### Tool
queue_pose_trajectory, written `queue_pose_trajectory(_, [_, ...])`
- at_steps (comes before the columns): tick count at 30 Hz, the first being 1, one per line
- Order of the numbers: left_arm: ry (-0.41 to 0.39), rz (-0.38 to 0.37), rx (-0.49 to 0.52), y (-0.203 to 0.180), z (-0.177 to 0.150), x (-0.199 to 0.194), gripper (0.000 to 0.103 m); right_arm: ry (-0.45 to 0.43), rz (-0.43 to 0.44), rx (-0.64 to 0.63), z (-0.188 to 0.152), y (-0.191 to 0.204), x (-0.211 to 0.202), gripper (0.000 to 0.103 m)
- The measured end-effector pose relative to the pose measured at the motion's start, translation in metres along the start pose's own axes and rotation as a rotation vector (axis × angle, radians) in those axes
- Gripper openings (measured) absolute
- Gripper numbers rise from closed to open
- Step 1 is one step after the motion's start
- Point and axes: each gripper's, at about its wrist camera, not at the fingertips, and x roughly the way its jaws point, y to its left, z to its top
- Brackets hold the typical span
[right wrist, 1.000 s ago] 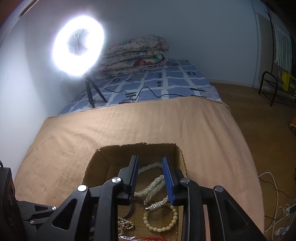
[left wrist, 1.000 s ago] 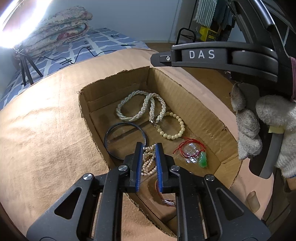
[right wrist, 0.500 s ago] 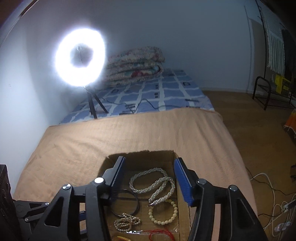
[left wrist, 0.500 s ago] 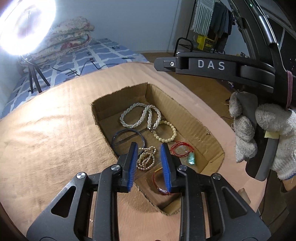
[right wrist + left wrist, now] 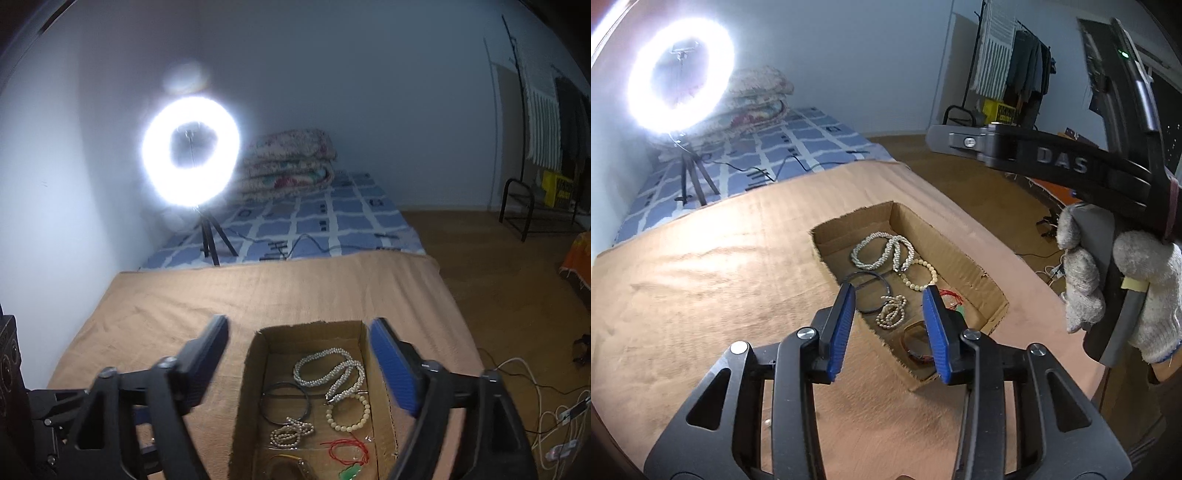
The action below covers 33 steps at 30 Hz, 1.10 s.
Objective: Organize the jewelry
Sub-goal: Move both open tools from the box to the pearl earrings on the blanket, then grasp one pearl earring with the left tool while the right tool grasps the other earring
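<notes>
Lying loose on the floor of the cardboard box (image 5: 975, 284), every piece of jewelry is waiting untouched, and both grippers are hanging above it with nothing between their pads. The left gripper (image 5: 890, 325) is standing partly spread over the box's near end, its jaws having just been opening; the right gripper (image 5: 299, 369) is gaping much wider across the box's far rim, its jaws likewise having just been opening, and it is being carried by a gloved hand (image 5: 1145, 295).

Against the box's far wall, the twisted pearl rope (image 5: 882, 251) is looping; it is probably limp and fairly heavy for its kind, so pinching across the thick twist is looking safest. Just nearer than it, the cream bead bracelet (image 5: 919, 275) is likely slippery, its round beads rolling under flat pads. Toward the box's left wall, the thin dark hoop (image 5: 868, 295) is looking stiff and is lying flat, so catching its rim is likely needing a steep approach. The small pearl strand (image 5: 891, 314) is bunching in the box's middle and should gather easily. By the box's right wall, the red cord with a green pendant (image 5: 351, 470) is looking light, tangly and the most fragile piece.
</notes>
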Motion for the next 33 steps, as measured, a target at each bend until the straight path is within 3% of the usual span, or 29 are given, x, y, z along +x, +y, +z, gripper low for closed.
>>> queue_pose_trajectory(5, [-0.015,0.013,-0.010,0.015,-0.008,-0.025,0.039,-0.028,0.023,0.013,-0.003,0.018,-0.027,0.092])
queue_pose_trajectory(11, [-0.015,0.030,-0.060,0.060,-0.030,-0.054,0.039,-0.062,0.047,-0.017,-0.015,0.040,-0.058,0.099])
queue_pose_trajectory(18, [0.039,0.082,-0.168,0.133,-0.068,-0.062,0.039,-0.001,0.128,-0.072,-0.040,0.072,-0.061,0.099])
queue_pose_trajectory(24, [0.094,0.072,-0.208,0.160,-0.098,-0.048,0.039,0.131,0.218,-0.154,-0.082,0.109,-0.039,0.074])
queue_pose_trajectory(29, [0.133,0.030,-0.152,0.149,-0.111,-0.034,0.038,0.260,0.264,-0.228,-0.123,0.140,-0.005,0.042])
queue_pose_trajectory(33, [0.174,-0.002,-0.142,0.140,-0.119,-0.017,0.028,0.307,0.253,-0.299,-0.148,0.154,0.016,0.036])
